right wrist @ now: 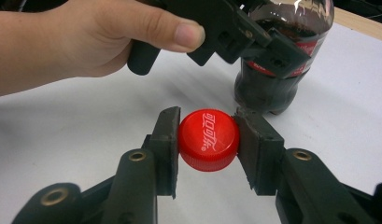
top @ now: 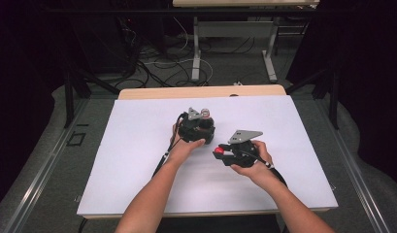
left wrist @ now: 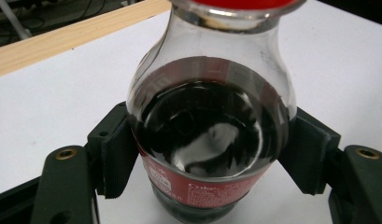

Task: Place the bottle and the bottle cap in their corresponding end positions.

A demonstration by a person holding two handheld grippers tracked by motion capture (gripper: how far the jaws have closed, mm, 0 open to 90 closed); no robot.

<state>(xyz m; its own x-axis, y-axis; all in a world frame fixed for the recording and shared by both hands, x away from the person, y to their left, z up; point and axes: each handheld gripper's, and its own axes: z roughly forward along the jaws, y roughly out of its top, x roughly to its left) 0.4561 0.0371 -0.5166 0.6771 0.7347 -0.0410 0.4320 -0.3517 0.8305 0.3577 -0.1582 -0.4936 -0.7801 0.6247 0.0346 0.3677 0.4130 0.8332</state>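
Cap (right wrist: 208,139) was red with white lettering; bottle (left wrist: 209,135) held dark liquid, red label; desk (top: 138,145) white; tools black.

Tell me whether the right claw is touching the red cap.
Touching. In the right gripper view, both jaws of the right claw press against opposite sides of the red cap, with no gap showing on either side.

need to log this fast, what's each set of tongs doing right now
Left tongs: shut on the cola bottle.
Right tongs: shut on the red cap.
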